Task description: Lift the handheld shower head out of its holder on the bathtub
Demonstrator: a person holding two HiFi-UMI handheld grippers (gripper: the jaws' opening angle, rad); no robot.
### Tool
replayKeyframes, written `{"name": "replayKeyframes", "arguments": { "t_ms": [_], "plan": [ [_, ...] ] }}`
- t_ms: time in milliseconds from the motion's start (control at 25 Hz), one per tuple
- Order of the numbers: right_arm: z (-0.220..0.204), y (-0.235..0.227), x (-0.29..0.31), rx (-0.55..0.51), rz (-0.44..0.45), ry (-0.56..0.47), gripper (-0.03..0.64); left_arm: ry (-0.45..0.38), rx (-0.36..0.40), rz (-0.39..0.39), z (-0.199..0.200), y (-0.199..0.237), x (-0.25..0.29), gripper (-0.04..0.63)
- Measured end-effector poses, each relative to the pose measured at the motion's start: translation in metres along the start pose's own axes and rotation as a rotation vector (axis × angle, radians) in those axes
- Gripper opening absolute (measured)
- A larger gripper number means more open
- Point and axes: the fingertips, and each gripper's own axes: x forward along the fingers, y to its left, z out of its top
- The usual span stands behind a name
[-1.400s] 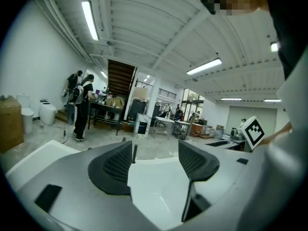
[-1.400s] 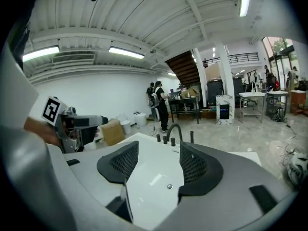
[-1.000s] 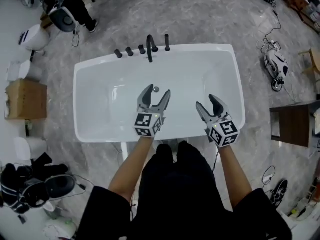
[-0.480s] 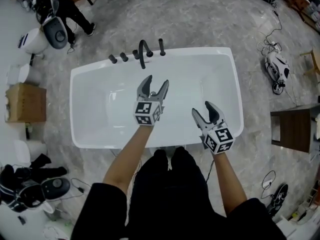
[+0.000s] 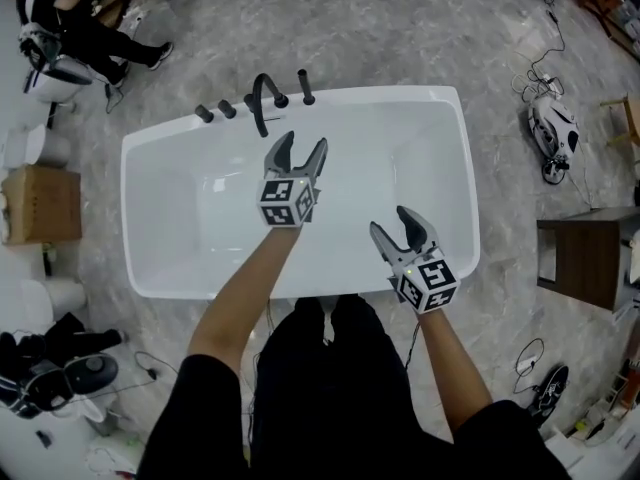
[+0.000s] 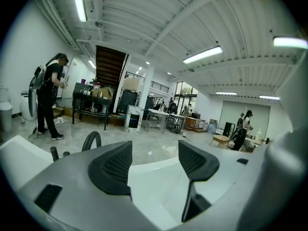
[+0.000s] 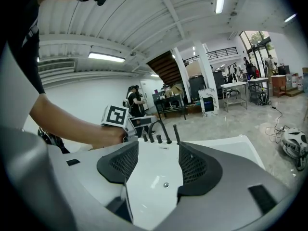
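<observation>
The white bathtub (image 5: pixel 160 258) lies below me. On its far rim stand black fittings: two knobs (image 5: pixel 215 112), a curved spout (image 5: pixel 262 96) and the slim black handheld shower head (image 5: pixel 306 87), upright in its holder. My left gripper (image 5: pixel 301 145) hovers open over the tub, a short way before the spout; in the left gripper view the spout (image 6: pixel 91 141) shows just left of the jaws. My right gripper (image 5: pixel 392 223) is open and empty near the tub's near rim. In the right gripper view the shower head (image 7: pixel 176 133) stands beyond the jaws, with the drain (image 7: pixel 166 184) between them.
A cardboard box (image 5: pixel 40 203) and white fixtures sit left of the tub. A dark wooden table (image 5: pixel 585 253) stands at the right, with a white device (image 5: pixel 552 133) and cables on the floor behind it. A person (image 5: pixel 70 18) is at the far left.
My left gripper has moved forward over the tub toward the black fittings. The right gripper has drawn back a little toward the near rim. Both stay open.
</observation>
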Motion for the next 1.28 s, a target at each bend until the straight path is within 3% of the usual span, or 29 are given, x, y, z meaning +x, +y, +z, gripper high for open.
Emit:
{"name": "replayKeyframes", "arguments": {
  "t_ms": [120, 360, 680, 960, 1120, 1280],
  "plan": [
    [-0.007, -0.012, 0.008, 0.01, 0.004, 0.013, 0.242, 0.018, -0.032, 0.016, -0.011, 0.007, 0.022, 0.278],
    [-0.007, -0.043, 0.024, 0.065, -0.047, 0.001, 0.242, 0.051, 0.005, 0.034, -0.029, 0.022, 0.06, 0.278],
    [-0.018, -0.049, 0.06, 0.074, -0.032, 0.018, 0.242, 0.057, -0.072, 0.065, -0.051, 0.06, 0.11, 0.278],
    [-0.037, -0.065, 0.096, 0.1, -0.043, 0.018, 0.242, 0.089, -0.079, 0.126, -0.075, 0.094, 0.14, 0.279],
    [-0.051, -0.075, 0.104, 0.119, -0.046, 0.027, 0.242, 0.106, -0.045, 0.152, -0.084, 0.106, 0.158, 0.279],
    [-0.062, -0.076, 0.112, 0.135, -0.041, 0.028, 0.242, 0.113, 0.033, 0.126, -0.078, 0.115, 0.176, 0.278]
  ]
}}
